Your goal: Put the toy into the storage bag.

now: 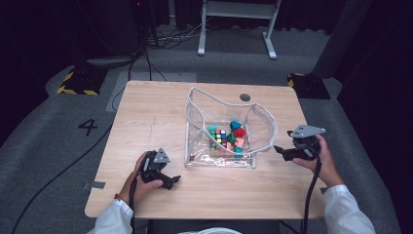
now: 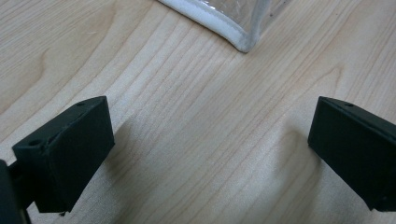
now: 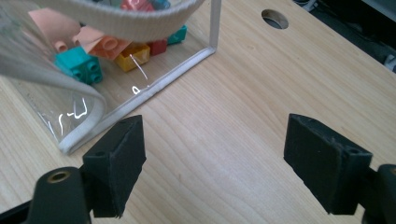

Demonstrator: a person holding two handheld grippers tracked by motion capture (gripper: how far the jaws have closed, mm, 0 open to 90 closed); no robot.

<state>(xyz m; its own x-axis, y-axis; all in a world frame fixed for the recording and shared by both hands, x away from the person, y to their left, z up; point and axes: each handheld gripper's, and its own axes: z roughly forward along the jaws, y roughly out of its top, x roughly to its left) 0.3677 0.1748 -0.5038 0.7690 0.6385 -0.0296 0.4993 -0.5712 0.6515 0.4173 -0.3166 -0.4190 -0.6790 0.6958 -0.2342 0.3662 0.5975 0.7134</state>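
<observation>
A pale wooden table [image 1: 146, 122] in a dark room, grey carpet around it, carries a clear bag of toy bricks with a hand-held gripper on either side.

Nearest the person, the left gripper [image 1: 168, 181] rests low on the table near its front edge, jaws spread wide with bare wood between them; the left gripper view has the white-edged corner of the clear bag [image 2: 233, 35] just beyond the jaws, not touching. Farther up, the right gripper [image 1: 281, 151] sits just beside the bag's [image 1: 220, 127] right side, jaws likewise wide apart and holding nothing. The bag stands mid-table with its mouth open, and inside lie coloured bricks [image 1: 229, 139], among them teal, yellow and red ones. Beyond the bag a round hole [image 1: 245, 97] shows in the tabletop.
</observation>
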